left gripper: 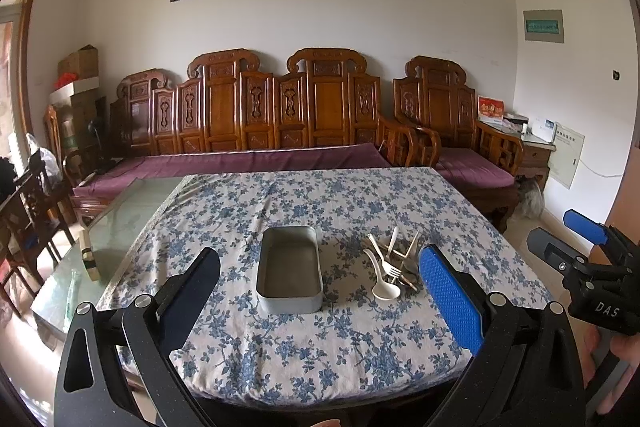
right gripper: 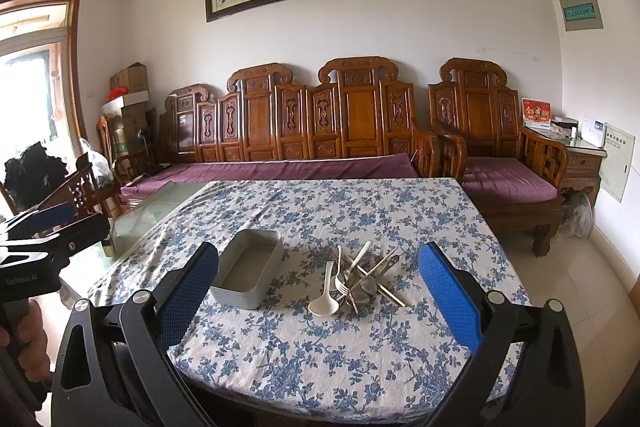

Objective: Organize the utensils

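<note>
A grey metal tin lies empty on the blue-flowered tablecloth; it also shows in the right wrist view. Right of it is a pile of utensils: a white plastic spoon, a metal fork, metal spoons and chopsticks. My left gripper is open and empty, held above the near table edge before the tin. My right gripper is open and empty, held before the pile. Each gripper shows at the edge of the other's view: the right one, the left one.
The table's left part is bare glass with a small bottle on it. A carved wooden sofa with purple cushions stands behind the table. Wooden chairs stand at the left, a side cabinet at the far right.
</note>
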A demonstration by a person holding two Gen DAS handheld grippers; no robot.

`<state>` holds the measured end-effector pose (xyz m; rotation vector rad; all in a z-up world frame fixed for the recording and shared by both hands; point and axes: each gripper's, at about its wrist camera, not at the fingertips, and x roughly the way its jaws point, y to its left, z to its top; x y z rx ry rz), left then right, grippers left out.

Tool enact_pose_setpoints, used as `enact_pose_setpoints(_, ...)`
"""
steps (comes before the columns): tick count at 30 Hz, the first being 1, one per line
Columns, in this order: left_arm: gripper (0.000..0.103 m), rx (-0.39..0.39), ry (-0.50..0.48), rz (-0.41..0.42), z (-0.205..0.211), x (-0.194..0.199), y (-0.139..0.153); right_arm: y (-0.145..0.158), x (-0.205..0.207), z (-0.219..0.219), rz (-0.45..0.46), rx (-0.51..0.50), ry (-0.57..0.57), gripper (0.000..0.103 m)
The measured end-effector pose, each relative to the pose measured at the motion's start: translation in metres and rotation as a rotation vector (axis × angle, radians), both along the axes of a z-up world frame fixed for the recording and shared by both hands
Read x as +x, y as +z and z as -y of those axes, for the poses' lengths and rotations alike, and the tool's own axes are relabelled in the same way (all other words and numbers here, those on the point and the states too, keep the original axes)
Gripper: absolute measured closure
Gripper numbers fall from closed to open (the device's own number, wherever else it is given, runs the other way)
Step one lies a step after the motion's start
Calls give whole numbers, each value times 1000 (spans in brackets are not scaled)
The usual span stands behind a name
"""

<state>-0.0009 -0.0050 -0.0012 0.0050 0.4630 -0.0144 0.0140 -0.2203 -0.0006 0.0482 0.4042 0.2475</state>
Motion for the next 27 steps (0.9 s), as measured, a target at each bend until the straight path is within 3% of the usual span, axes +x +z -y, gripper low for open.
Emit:
enact_pose_setpoints(15,6,9,-25,-100,0,24,-28,-27,17,-1,-54,-28,3,2)
enact_pose_setpoints(23,6,6,-46,-176,0,58,-57,-56,60,3,-111,-48,3,2)
enact_pose_setpoints(27,6,8,-72,-214,2,83,-76,-77,86,4,-150,-53,26,8)
